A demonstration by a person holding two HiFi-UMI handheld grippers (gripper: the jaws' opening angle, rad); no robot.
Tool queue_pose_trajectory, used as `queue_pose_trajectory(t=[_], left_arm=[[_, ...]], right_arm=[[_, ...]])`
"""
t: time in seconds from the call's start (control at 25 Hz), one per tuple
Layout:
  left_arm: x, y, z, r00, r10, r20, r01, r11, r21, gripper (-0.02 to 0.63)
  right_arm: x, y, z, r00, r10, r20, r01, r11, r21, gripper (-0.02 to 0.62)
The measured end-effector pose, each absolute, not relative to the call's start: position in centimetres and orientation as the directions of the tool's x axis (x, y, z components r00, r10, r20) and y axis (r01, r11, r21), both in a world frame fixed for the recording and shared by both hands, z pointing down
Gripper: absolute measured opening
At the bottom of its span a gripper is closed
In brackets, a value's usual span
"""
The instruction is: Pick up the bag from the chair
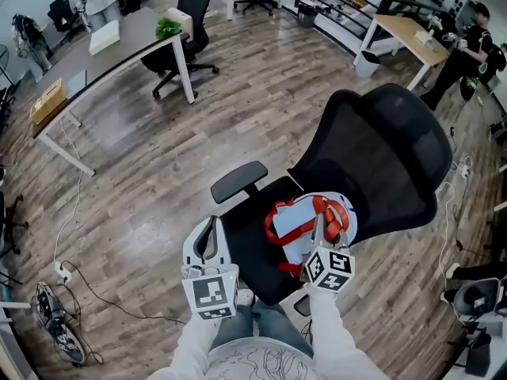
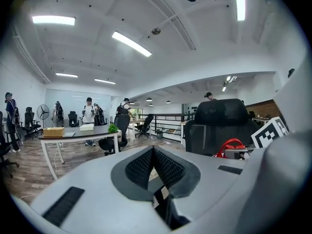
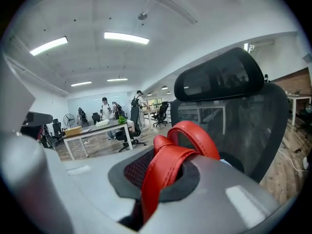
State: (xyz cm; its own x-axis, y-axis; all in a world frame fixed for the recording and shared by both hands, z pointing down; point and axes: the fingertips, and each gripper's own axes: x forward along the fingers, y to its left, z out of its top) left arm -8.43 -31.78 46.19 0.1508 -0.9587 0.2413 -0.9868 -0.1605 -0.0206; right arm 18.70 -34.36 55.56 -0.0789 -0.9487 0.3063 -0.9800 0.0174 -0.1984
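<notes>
A black mesh office chair (image 1: pixel 380 157) stands in front of me. On its seat lies the bag (image 1: pixel 295 222), pale blue and white with red straps. My right gripper (image 1: pixel 318 222) is over the bag and is shut on a red strap (image 3: pixel 168 172), which loops up past the jaws in front of the chair back (image 3: pixel 229 111). My left gripper (image 1: pixel 209 226) hangs at the seat's left edge, near the armrest (image 1: pixel 238 180). Its jaws (image 2: pixel 153 152) are shut with nothing between them. The bag's red strap (image 2: pixel 233 145) shows to its right.
A long grey desk (image 1: pixel 119 50) with a box and a plant stands at the back left, beside another black chair (image 1: pixel 186 22). A wooden desk (image 1: pixel 408 34), a white bin (image 1: pixel 366 63) and a person (image 1: pixel 467 50) are at the back right. Cables (image 1: pixel 59 271) lie on the floor at left.
</notes>
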Motion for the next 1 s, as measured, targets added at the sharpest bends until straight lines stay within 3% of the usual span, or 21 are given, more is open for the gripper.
queue_pose_trajectory(t=[0.56, 1.0], left_arm=[[-9.0, -29.7, 37.5, 0.159, -0.985, 0.073, -0.987, -0.161, -0.019, 0.005], [-8.5, -28.1, 33.4, 0.178, -0.984, 0.009, -0.984, -0.178, -0.024, 0.005]], right_arm=[[17.5, -32.1, 41.0, -0.113, -0.99, 0.08, -0.99, 0.105, -0.099, 0.018], [17.1, -30.1, 36.3, -0.119, -0.993, -0.009, -0.989, 0.119, -0.086, 0.018]])
